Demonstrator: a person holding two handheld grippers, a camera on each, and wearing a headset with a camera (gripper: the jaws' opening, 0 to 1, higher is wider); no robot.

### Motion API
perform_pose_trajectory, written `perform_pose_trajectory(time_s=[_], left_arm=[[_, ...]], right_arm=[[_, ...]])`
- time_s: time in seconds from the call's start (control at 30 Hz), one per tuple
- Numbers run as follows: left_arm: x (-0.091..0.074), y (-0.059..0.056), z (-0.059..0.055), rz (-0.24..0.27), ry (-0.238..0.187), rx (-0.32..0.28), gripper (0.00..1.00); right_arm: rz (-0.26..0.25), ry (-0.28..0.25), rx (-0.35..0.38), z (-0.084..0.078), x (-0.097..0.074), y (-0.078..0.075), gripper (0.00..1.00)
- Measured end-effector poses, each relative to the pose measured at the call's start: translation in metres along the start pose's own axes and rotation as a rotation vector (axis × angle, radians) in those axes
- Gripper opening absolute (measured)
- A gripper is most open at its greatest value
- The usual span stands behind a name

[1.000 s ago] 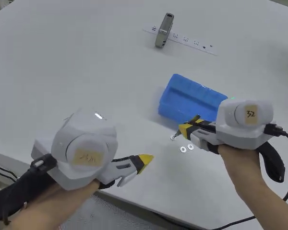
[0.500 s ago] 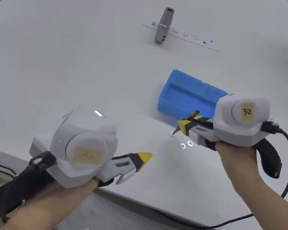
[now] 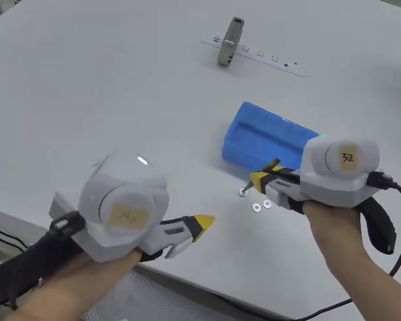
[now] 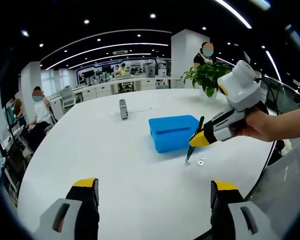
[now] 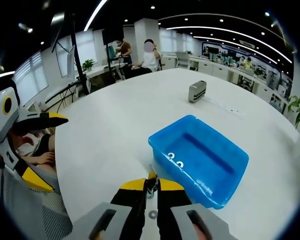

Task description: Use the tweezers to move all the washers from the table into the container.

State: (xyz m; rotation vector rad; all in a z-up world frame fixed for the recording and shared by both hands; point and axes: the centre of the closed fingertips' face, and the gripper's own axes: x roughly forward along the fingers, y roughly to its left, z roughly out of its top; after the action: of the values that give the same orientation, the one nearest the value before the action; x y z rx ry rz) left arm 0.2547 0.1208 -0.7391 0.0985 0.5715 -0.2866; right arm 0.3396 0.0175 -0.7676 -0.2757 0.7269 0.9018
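My right gripper is shut on black tweezers, which slant down to the white table. Their tip rests at a small washer; I cannot tell whether it is gripped. Two more washers lie just right of the tip. The blue container stands right behind them. In the right gripper view the container holds two washers, and the tweezers stick out from the shut jaws. My left gripper hovers open over the near table edge, well left of the washers, with nothing between its fingers.
A white power strip with a grey adapter lies at the far side of the table. The table's front edge runs just under both grippers. People sit at desks far behind, and a potted plant stands past the table.
The head view has shifted a little. The right gripper and the tweezers' tip stay at about the same spot beside the washers, and the left gripper stays open.
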Motion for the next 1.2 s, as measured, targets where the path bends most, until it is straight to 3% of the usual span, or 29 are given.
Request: perform_pose_trajectory(time_s=[0.63,0.87,1.2], left_arm=[[0.000,0.000,-0.001,-0.001,0.007,0.009,0.95],[0.000,0.000,-0.001,-0.001,0.008,0.013,0.95],[0.001,0.000,-0.002,-0.001,0.012,0.006,0.94]], right_arm=[[-0.019,-0.086,-0.037,0.037,-0.027,-0.005,0.03],[-0.046,-0.125,-0.043,0.054,-0.032,-0.016,0.03],[-0.084,-0.146,-0.033,0.063,-0.029,-0.031,0.03]])
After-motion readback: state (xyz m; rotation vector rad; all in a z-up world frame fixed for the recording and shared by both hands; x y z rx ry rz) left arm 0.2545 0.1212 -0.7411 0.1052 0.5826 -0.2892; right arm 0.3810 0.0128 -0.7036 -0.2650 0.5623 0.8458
